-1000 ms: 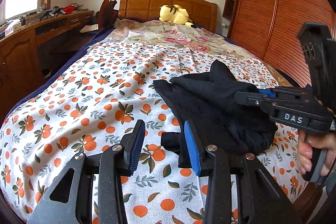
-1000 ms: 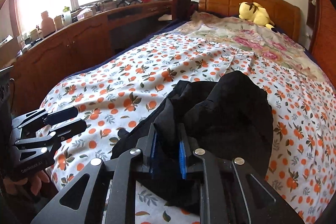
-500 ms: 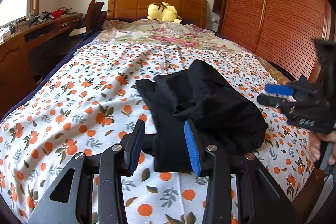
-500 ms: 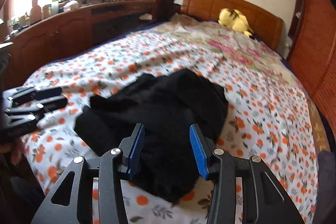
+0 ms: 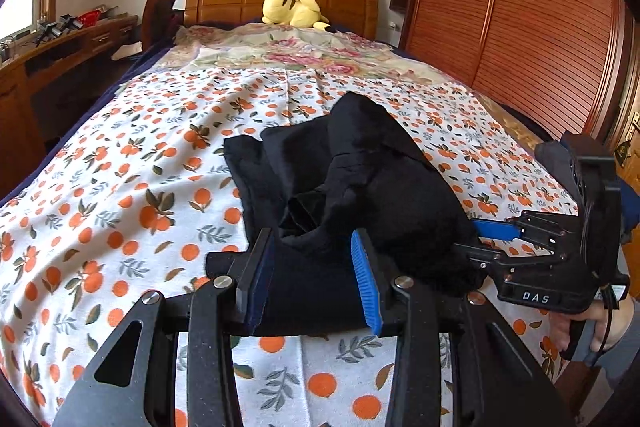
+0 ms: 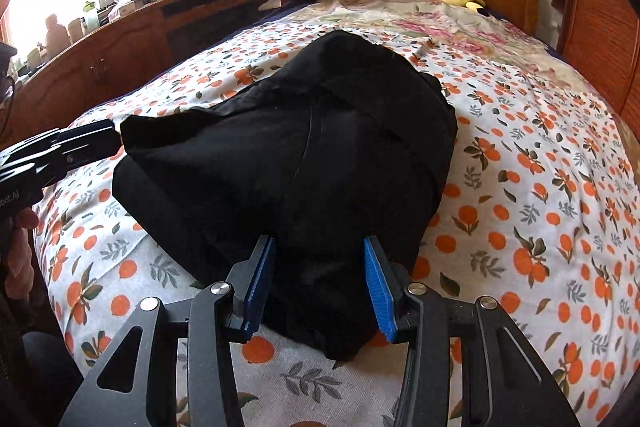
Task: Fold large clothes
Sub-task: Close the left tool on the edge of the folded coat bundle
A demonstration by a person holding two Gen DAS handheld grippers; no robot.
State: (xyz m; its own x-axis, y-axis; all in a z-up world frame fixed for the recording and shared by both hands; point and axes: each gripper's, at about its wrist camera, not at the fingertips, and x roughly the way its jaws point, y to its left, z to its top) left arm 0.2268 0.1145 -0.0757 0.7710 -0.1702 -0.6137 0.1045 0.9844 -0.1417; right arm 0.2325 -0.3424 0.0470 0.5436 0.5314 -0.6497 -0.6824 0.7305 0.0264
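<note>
Released since before, black garment (image 6: pixel 304 163) lies beneath parted right tool (image 6: pixel 318 281).

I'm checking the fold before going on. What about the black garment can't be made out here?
- Type of black garment: sleeves, legs or collar are lost in dark bunched folds, both views.
- Its near edge: covered by the right gripper in the right wrist view and the left gripper in the left.
- Layers underneath: hidden by the heap itself on the orange-print sheet.

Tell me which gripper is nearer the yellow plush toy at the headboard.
Neither clearly: both the left gripper and the right gripper hover open over the black garment at the foot of the bed, far from the yellow plush toy.
</note>
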